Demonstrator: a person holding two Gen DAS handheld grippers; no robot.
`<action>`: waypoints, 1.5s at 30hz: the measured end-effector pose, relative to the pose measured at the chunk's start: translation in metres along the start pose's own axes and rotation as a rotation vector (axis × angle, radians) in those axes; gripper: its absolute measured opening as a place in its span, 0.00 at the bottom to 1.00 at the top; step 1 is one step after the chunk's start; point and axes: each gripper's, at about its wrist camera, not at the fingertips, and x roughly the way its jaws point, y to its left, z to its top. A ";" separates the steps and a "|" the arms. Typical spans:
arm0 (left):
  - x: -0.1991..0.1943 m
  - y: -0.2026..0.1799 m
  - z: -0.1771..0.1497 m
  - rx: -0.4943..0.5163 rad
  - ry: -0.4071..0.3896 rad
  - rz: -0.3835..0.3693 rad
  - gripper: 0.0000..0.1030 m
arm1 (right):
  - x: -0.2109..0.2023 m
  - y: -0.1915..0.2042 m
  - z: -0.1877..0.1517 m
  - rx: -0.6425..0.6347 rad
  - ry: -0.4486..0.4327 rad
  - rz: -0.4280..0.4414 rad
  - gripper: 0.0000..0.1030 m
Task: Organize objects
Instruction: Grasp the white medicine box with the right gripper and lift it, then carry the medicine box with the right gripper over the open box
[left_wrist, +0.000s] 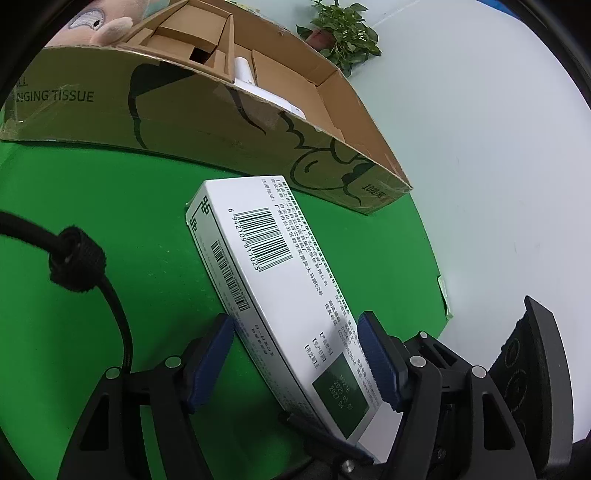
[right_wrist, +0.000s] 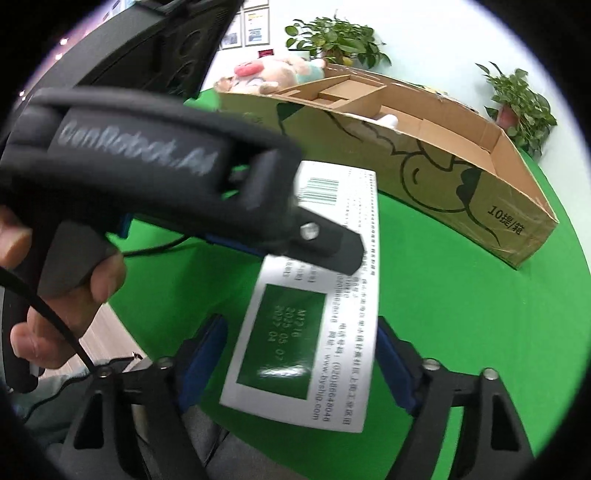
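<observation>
A white medicine box (left_wrist: 280, 284) with a barcode and a green date patch is held above the green table. My left gripper (left_wrist: 295, 354) is shut on its near end, blue pads on both sides. In the right wrist view the same box (right_wrist: 314, 325) lies between the fingers of my right gripper (right_wrist: 299, 358), which is open; its right pad is near the box edge and its left pad stands apart. The left gripper's black body (right_wrist: 155, 177) crosses the box from the left.
A long cardboard box (left_wrist: 207, 122) with inner dividers stands on the green table (left_wrist: 110, 229) beyond the medicine box; it also shows in the right wrist view (right_wrist: 461, 184). A plush toy (right_wrist: 273, 74) and potted plants (right_wrist: 340, 37) stand behind it. The table edge runs at the right.
</observation>
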 end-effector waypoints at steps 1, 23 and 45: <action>0.001 0.002 0.000 -0.008 -0.001 -0.008 0.65 | 0.000 -0.004 0.002 0.014 -0.002 0.004 0.65; 0.022 -0.010 0.002 -0.023 -0.040 -0.034 0.44 | -0.011 -0.022 0.000 0.223 -0.007 0.176 0.61; -0.059 -0.124 0.066 0.316 -0.222 0.016 0.38 | -0.068 -0.059 0.050 0.280 -0.289 0.083 0.59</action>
